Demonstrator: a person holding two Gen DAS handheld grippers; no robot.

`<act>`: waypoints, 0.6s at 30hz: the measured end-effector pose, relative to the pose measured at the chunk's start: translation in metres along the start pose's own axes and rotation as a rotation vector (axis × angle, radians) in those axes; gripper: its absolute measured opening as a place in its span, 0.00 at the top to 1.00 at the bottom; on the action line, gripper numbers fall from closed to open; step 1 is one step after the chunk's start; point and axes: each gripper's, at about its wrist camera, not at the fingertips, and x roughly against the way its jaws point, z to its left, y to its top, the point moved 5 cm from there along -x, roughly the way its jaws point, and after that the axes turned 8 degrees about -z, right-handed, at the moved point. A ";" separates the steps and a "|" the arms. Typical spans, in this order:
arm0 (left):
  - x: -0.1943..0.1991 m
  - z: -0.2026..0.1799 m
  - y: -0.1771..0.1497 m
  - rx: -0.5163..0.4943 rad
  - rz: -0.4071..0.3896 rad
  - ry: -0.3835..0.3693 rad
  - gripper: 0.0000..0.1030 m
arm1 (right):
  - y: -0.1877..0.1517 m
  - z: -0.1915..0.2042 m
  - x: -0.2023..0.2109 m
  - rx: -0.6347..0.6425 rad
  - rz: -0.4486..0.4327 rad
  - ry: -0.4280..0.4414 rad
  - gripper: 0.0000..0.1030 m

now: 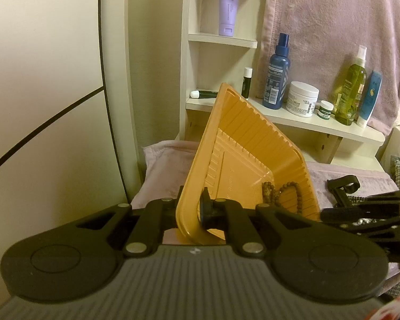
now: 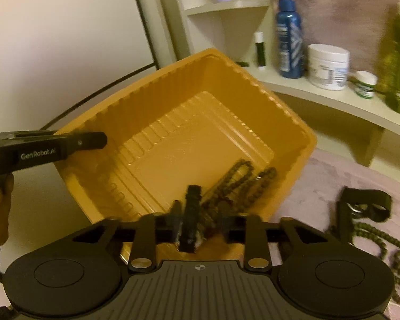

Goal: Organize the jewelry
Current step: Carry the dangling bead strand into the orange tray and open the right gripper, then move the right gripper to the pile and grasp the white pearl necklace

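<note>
- Pinching the near rim of the tilted orange tray (image 1: 242,144), the left gripper (image 1: 193,210) has its jaws clamped tight on the wall.
- Lying in the tray's low right corner: a dark bead strand (image 2: 240,184).
- Over that corner, the right gripper (image 2: 200,221) stands part-open, a black piece (image 2: 190,213) between its fingers; whether the pads press it I cannot tell.
- Another bead string (image 2: 386,250) and a black clip (image 2: 360,208) lie on the pink cloth (image 2: 320,186), right of the tray.

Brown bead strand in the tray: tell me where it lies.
In both views the brown bead strand lies inside the orange tray, at its lower right corner, just ahead of the right gripper.
</note>
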 end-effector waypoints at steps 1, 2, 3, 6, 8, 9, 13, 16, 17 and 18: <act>0.000 0.000 0.000 0.000 0.000 0.000 0.93 | -0.002 -0.002 0.005 -0.004 -0.010 -0.019 0.63; 0.000 0.000 0.000 -0.001 -0.001 0.000 0.93 | -0.005 -0.006 0.011 -0.007 -0.019 -0.042 0.62; 0.000 0.000 0.000 -0.001 -0.001 0.000 0.93 | -0.008 -0.010 0.018 -0.015 -0.028 -0.069 0.62; 0.000 -0.001 0.000 -0.004 -0.002 0.000 0.93 | -0.021 -0.025 0.038 -0.054 -0.061 -0.160 0.60; 0.001 -0.002 0.000 -0.007 -0.004 0.000 0.93 | -0.033 -0.038 0.052 -0.079 -0.074 -0.229 0.60; 0.001 -0.002 0.000 -0.009 -0.004 0.000 0.93 | -0.040 -0.047 0.059 -0.095 -0.081 -0.267 0.60; 0.002 -0.002 0.000 -0.011 -0.004 0.000 0.93 | -0.059 -0.078 0.085 -0.165 -0.102 -0.390 0.60; 0.003 -0.003 0.000 -0.013 -0.003 0.001 0.93 | -0.070 -0.095 0.103 -0.209 -0.119 -0.453 0.60; 0.003 -0.003 0.000 -0.013 -0.003 0.001 0.93 | -0.073 -0.099 0.108 -0.219 -0.125 -0.476 0.60; 0.003 -0.003 0.000 -0.014 -0.003 0.002 0.93 | -0.075 -0.104 0.112 -0.228 -0.130 -0.497 0.60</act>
